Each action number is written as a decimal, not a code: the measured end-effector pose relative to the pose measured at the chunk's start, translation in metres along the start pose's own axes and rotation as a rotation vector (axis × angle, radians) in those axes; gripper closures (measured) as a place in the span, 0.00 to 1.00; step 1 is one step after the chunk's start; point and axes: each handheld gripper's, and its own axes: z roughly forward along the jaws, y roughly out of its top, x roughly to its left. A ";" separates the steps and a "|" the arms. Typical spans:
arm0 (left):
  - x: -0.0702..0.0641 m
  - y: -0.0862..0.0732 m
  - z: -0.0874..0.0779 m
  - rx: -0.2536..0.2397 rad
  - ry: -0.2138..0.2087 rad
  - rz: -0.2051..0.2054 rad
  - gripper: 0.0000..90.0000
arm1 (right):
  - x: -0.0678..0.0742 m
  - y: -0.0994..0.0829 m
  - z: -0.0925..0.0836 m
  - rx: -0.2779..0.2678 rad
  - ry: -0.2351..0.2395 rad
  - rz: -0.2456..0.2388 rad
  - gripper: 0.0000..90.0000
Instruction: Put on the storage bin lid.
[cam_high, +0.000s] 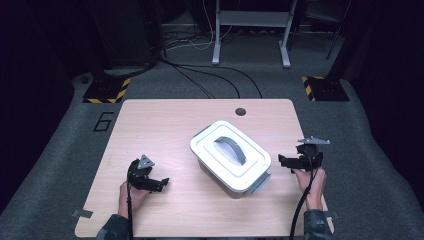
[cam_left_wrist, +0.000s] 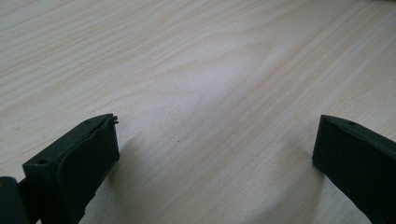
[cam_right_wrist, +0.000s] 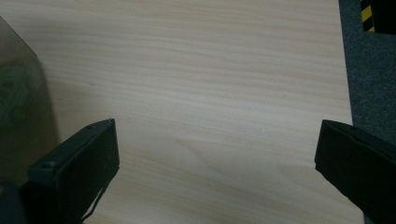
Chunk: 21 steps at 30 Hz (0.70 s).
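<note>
my left gripper (cam_high: 159, 184) and right gripper (cam_high: 286, 161) are both spread wide and empty, flanking the white lidded storage box (cam_high: 231, 157) mid-table (cam_high: 150, 125); a "6" (cam_high: 102, 121) marks the floor.

The lidded box (cam_high: 231, 156) sits mid-desk (cam_high: 165, 125), between the left claw (cam_high: 161, 184) and the right claw (cam_high: 283, 161).

White lidded box (cam_high: 231, 156) (grey handle, grey latches), closed, mid-table, set diagonally.
</note>
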 end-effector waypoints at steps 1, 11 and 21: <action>0.000 0.000 0.000 0.002 -0.001 -0.003 0.00 | 0.000 -0.004 0.002 0.003 -0.001 0.009 0.00; 0.000 0.000 0.000 0.000 0.000 0.003 0.00 | 0.000 -0.033 0.008 0.022 -0.005 0.020 0.00; 0.000 0.000 0.000 0.001 0.000 0.003 0.00 | 0.002 -0.067 0.014 0.033 -0.008 0.024 0.00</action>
